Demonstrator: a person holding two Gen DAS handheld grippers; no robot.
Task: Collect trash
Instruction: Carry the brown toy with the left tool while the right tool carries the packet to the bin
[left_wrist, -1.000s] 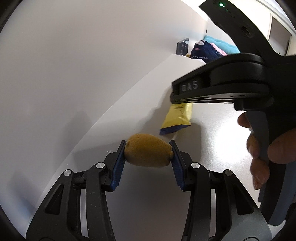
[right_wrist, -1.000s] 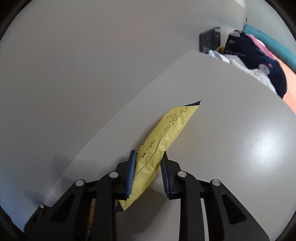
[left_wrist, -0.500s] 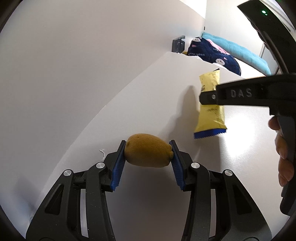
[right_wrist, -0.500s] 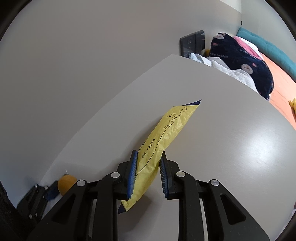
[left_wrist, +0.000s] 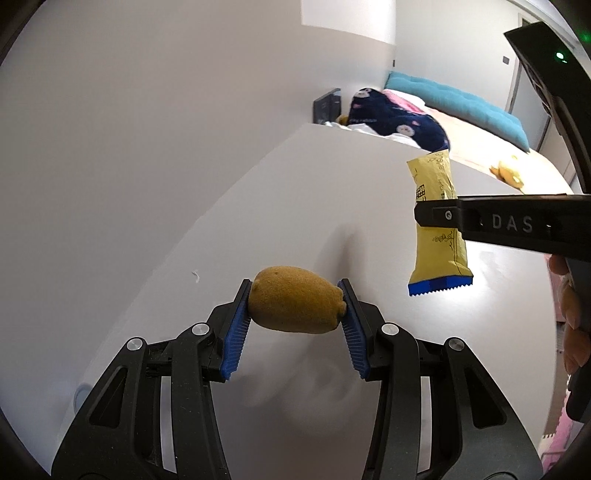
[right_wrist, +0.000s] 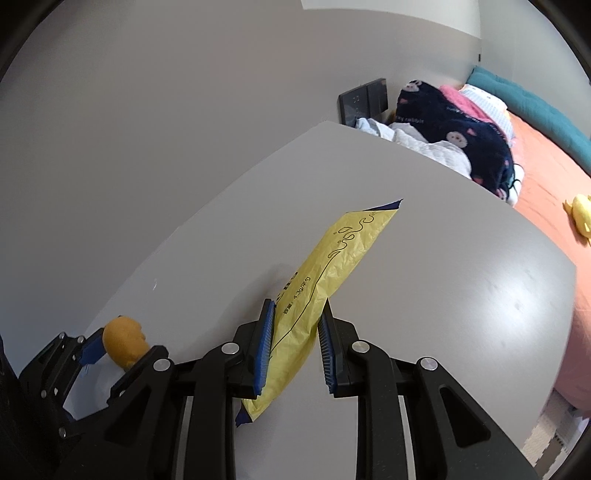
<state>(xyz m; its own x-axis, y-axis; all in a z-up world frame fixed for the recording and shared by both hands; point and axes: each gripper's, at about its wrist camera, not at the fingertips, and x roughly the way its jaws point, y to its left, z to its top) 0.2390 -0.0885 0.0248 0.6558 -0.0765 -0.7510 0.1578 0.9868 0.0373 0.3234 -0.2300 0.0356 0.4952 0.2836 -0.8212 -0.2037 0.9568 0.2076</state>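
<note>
i see the white table (right_wrist: 461, 295) under both my grippers. my right gripper (right_wrist: 295, 314) is clamped on the yellow wrapper (right_wrist: 332, 266), lifted clear. my left gripper (left_wrist: 295, 295) pinches what looks like a lemon (left_wrist: 295, 304) above the top.

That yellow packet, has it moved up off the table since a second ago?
Yes. The yellow packet, clamped in the right gripper, has risen clear of the white table.
</note>
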